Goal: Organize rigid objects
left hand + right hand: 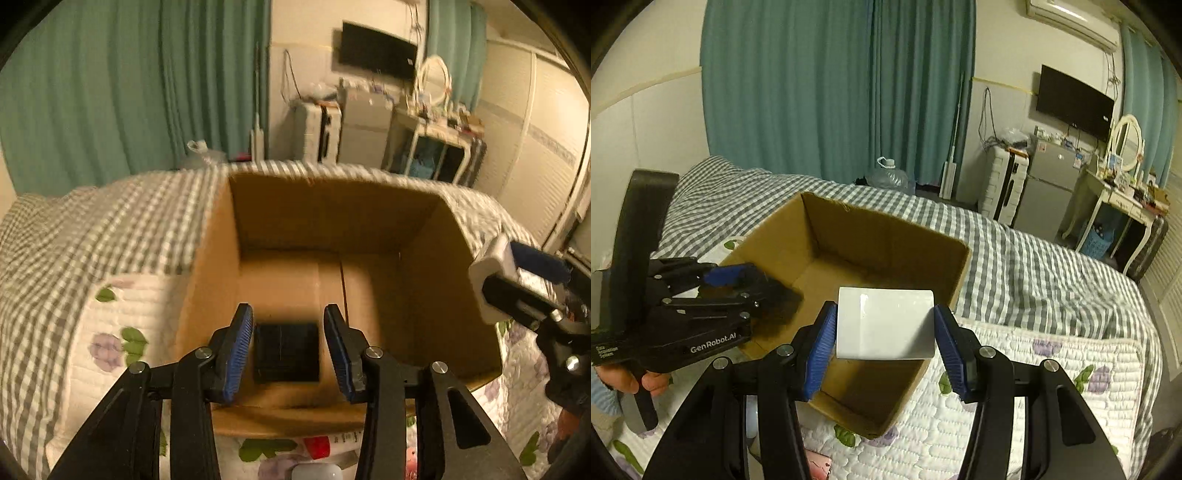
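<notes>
An open cardboard box (207, 295) (775, 236) stands on the bed. A black square object (287, 350) lies on the box floor near its front wall. My left gripper (289, 350) is open above it, fingers on either side and clear of it; it also shows in the right wrist view (738, 284) over the box's left wall. My right gripper (885, 328) is shut on a white rectangular block (885, 323), held above the box's near right part. In the left wrist view the white block (491, 273) shows at the box's right edge.
The box sits on a floral white quilt (1034, 373) over a grey checked bedspread (1015, 258). A red and white item (325, 445) and a white object (317, 472) lie on the quilt in front of the box. A black headboard (639, 221) stands left.
</notes>
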Tool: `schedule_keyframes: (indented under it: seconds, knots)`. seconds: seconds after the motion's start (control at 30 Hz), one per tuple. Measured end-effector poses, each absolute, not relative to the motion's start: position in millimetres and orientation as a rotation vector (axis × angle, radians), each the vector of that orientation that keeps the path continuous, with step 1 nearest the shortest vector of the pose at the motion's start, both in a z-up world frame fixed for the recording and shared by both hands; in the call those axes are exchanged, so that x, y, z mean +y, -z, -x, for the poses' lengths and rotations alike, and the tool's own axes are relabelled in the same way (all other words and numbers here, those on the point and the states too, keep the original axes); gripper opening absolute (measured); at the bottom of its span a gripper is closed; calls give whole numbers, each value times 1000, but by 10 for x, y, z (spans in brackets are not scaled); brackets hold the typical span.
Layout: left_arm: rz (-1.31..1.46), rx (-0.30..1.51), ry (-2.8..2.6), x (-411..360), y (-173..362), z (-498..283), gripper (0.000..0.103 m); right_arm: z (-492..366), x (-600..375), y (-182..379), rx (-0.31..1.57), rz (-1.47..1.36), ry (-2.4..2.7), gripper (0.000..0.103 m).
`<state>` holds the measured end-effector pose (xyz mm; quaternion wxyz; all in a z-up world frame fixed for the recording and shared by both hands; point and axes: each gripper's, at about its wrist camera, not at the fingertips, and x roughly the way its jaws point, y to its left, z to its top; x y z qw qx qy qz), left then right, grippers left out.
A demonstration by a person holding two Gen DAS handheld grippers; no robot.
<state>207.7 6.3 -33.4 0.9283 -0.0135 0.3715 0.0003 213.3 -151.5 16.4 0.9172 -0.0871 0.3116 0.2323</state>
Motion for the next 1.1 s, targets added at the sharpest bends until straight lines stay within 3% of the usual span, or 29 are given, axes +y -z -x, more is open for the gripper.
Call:
schedule_keyframes:
  seconds: [0.07,0.27,0.33,0.4,0.73,1.1]
  knots:
    - [28,716,-17,90,203,-1992,54,-2120,-1486,-172,637,182,-481,53]
    - [19,689,-40,211,76,-1866,56,-2207,-1383,-116,641,171,-479,54]
    - [11,694,-45,226,96,-1834,56,-2157,-1410,-149,622,165,-463,72]
    - [10,706,-41,233,124,-1772,56,-2066,-1449,-210,596,165,-462,75]
    - [14,691,-94,149,126,-986,63,-1256,-1623,-378,585,182,-529,76]
    - [18,740,-146,234,539,-191,63,-728,-1207,459,736,279,-682,76]
